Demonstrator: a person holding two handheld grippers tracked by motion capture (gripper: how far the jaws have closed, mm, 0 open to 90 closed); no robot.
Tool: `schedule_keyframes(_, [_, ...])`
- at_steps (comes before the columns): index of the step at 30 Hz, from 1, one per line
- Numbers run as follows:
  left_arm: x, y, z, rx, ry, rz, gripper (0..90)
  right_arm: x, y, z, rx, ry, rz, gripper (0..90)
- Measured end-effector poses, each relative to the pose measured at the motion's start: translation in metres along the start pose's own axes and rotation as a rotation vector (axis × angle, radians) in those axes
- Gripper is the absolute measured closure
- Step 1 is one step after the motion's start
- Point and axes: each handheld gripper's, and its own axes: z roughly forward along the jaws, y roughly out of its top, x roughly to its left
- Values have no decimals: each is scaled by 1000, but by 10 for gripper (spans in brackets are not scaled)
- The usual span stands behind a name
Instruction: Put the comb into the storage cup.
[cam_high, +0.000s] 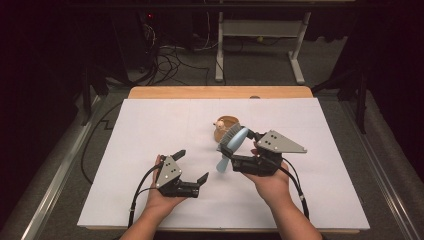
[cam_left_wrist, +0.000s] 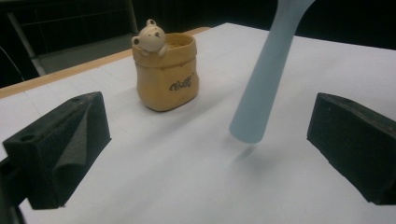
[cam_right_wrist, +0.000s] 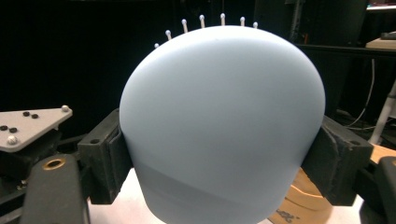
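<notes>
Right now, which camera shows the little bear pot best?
The left gripper view: the yellow bear pot stands whole there, bear and lettering plain. In the high view it is small, half behind the blue hairbrush. The right gripper view catches an edge.

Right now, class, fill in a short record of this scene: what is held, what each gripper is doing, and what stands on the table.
held item: light blue hairbrush, handle pointing down
right gripper: jaws clamped on the brush head
left gripper: jaws wide apart, nothing between them
on table: yellow bear pot, upright, beyond the brush handle
surface: white table
</notes>
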Motion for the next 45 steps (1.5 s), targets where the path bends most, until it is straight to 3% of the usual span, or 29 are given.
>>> schedule_keyframes(7, [13,9,-10,-24,13,-30,6,-9,0,-11,-6,-32,-8,204])
schedule_keyframes(23, [42,23,-39,-47,60,-26,6,-27,-3,-28,-5,-95,-15,204])
schedule_keyframes(31, [53,29,-55,-83,71,-17,6,-33,-3,-34,-11,-116,-18,204])
schedule_keyframes(38, [62,28,-65,-91,91,2,6,-41,-4,-39,-16,-136,-7,204])
schedule_keyframes(45, [65,25,-67,-84,86,-2,6,-49,-8,-42,-14,-154,1,204])
